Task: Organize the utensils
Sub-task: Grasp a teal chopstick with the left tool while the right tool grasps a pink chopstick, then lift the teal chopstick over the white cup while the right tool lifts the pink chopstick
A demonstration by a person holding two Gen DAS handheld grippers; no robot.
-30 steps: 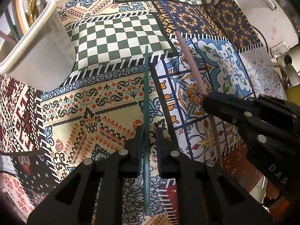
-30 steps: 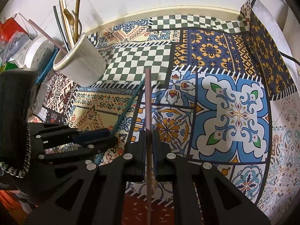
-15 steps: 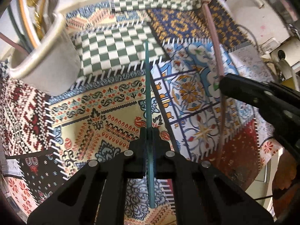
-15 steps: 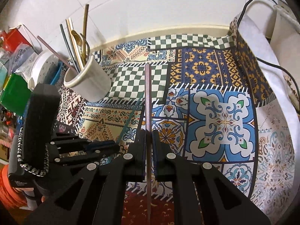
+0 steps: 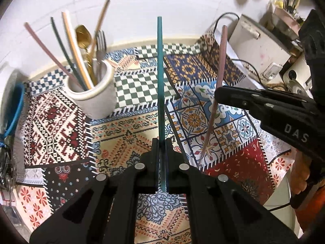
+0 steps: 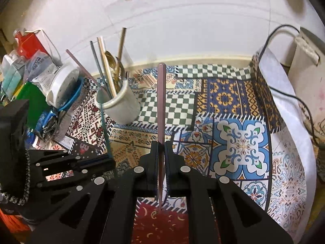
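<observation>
above the patterned worktop [image 5: 61, 134], both sticks are off the cloth and in the air, so the pick-up looks done and the carry to the white cup [image 5: 95, 99] is the step in hand. the left claw [image 5: 161, 150] is clamped on a teal chopstick [image 5: 159, 71], which stands almost straight up out of it; the right claw [image 6: 161, 152] is clamped on a pink chopstick [image 6: 161, 101] in the same way. the cup sits toward the back left, already crowded with other chopsticks, a gold spoon [image 5: 83, 35] and a fork [image 5: 100, 40]. next, i'd say each stick has to be swung over the cup's mouth and tipped so one end drops into a gap between the handles. both claws point steeply down at the worktop, side by side, near each other but not touching.
</observation>
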